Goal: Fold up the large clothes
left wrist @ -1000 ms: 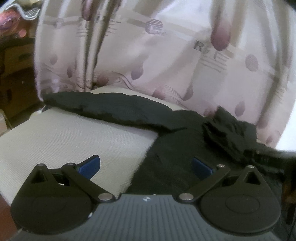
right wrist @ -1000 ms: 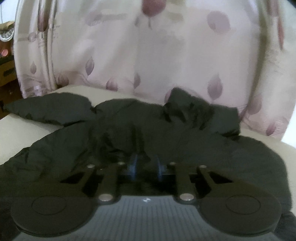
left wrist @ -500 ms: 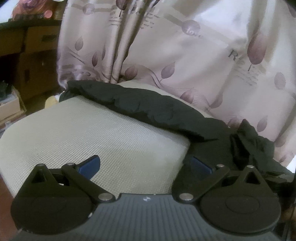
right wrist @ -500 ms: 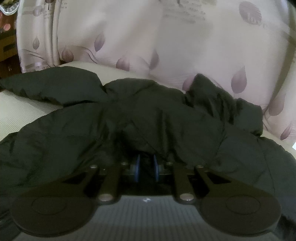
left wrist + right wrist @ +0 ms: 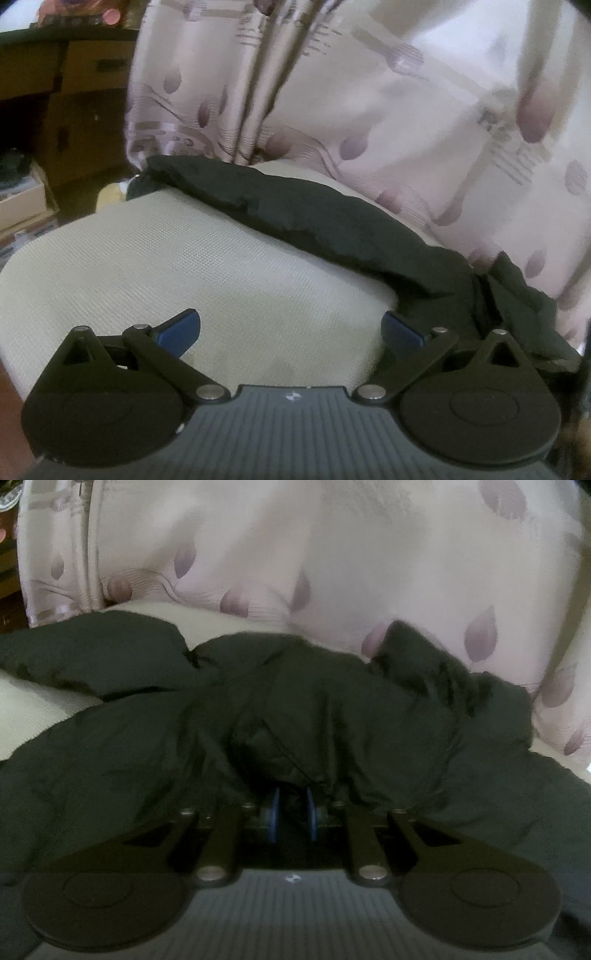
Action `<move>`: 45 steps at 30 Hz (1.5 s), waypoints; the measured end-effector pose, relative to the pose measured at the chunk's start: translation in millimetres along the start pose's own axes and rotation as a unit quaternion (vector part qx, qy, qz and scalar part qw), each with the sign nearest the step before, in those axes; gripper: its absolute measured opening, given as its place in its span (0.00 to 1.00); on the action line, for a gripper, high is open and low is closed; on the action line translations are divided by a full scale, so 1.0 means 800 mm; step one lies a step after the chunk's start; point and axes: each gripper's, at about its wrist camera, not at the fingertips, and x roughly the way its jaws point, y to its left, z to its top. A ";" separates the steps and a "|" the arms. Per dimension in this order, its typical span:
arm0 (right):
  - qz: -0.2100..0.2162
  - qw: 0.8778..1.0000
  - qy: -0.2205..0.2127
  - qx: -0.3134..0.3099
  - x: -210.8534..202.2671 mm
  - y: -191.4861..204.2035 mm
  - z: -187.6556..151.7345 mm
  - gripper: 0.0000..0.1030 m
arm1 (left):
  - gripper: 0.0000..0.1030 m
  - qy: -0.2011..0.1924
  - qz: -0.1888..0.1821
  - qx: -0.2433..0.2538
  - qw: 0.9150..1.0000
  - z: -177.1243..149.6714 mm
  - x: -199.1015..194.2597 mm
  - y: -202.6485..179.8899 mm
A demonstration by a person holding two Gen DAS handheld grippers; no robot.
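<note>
Left hand-held gripper (image 5: 290, 326): level, low over the beige cushioned surface (image 5: 184, 266), blue fingers spread wide, holding nothing. One black jacket (image 5: 332, 225); its sleeve runs ahead of this gripper from far left to near right, the right fingertip just beside it.

Right hand-held gripper (image 5: 291, 814): level, fingers pressed nearly together, pinching a fold of the jacket (image 5: 295, 709), which spreads ahead and to both sides.

Writing: blurred dark letter, possibly "R", on the leaf-patterned curtain (image 5: 369, 92) ahead; otherwise unreadable.
</note>
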 end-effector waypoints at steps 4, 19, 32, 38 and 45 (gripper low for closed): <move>0.040 0.997 -0.020 0.059 -0.020 -0.024 0.006 0.17 | 1.00 -0.016 0.004 -0.013 1.000 0.027 0.016 0.021; 0.114 0.983 -0.097 0.110 -0.196 -0.104 -0.071 0.18 | 0.99 0.035 0.017 -0.211 0.977 0.148 0.176 0.162; 0.046 0.958 -0.082 0.272 -0.261 -0.235 -0.163 0.18 | 0.04 -0.044 -0.045 -0.074 0.995 0.207 0.142 0.027; 0.044 0.944 -0.099 0.313 -0.272 -0.267 -0.186 0.19 | 0.04 -0.081 -0.184 0.066 0.977 0.187 0.035 -0.167; 0.058 0.934 -0.121 0.331 -0.288 -0.285 -0.205 0.19 | 0.04 -0.020 -0.308 0.188 0.933 0.073 -0.008 -0.362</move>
